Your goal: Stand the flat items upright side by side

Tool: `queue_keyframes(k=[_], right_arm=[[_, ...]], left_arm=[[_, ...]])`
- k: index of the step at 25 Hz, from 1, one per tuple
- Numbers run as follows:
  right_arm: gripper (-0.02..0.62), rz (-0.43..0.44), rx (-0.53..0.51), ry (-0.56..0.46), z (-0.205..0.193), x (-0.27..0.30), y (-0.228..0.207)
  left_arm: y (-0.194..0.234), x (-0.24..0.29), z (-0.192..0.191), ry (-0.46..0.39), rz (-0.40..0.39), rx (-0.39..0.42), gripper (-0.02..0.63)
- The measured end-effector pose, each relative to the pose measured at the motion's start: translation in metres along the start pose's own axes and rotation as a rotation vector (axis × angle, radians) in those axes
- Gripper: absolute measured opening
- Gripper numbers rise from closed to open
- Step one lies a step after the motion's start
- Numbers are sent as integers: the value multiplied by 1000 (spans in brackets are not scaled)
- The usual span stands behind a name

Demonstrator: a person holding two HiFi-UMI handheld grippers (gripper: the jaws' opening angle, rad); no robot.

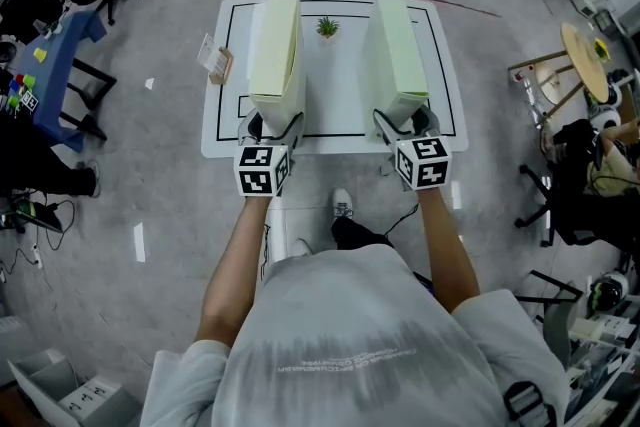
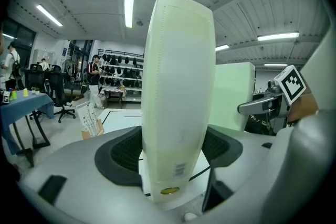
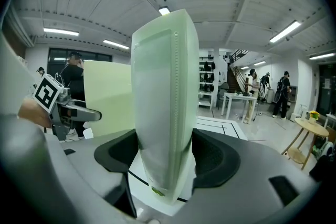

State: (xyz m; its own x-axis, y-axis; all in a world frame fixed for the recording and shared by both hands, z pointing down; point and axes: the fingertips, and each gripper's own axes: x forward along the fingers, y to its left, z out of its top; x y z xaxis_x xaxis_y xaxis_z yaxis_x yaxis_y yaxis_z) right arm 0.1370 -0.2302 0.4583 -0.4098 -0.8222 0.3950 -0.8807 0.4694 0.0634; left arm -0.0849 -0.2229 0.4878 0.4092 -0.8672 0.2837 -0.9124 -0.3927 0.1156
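Two boxes, one per hand, both already up on edge. Left gripper [image 1: 271, 125] is clamped on the near end of the cream box [image 1: 275, 45]; its own view shows both pads [image 2: 122, 152] pressed on the broad faces. Right gripper [image 1: 405, 122] is clamped the same way on the green box [image 1: 400, 40], with the jaws wide only because the box is thick. Both boxes run lengthwise away from me over the white table [image 1: 340, 120], roughly parallel and well apart, with bare tabletop between them. Small plant [image 1: 327, 27] sits at the far side, in line with that gap. Card stand [image 1: 215, 61] is at the table's left edge, near the cream box. Can't tell whether the lower edges rest on the table or hang just over it.

Step as I read it: uprighting is done, the side-by-side part isn't.

Next move:
- Bring the two boxes toward the middle, faces parallel, until they touch or sit just beside each other.
- Get both lower edges flat on the table before either grip opens.

Watch items:
- Tall narrow footprint, so likely to tip if released off-square.
- Keep the far ends short of the plant.
- Gripper bodies may meet before the boxes do, so one grip may need to let go first.
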Motion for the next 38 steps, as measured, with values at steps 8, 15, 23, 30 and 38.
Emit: queue_keyframes(k=[8,15,23,30,38], right_arm=[[342,60,-16,-6,6,11,29],[342,101,-32,-9,11,20,51],[347,179,-37,5,13,19,62],[330,246,-95,25,10,18,70],[321,260,-149,32,15,21,70]], left_arm=[[-28,14,0,23,-32,12,351],[-50,26,2,32,-82,28,352],[-65,26,1,48,-148,49,354],[-74,22,-2,58,-255,79,357],[-80,29,5,59,-212,-1,357]])
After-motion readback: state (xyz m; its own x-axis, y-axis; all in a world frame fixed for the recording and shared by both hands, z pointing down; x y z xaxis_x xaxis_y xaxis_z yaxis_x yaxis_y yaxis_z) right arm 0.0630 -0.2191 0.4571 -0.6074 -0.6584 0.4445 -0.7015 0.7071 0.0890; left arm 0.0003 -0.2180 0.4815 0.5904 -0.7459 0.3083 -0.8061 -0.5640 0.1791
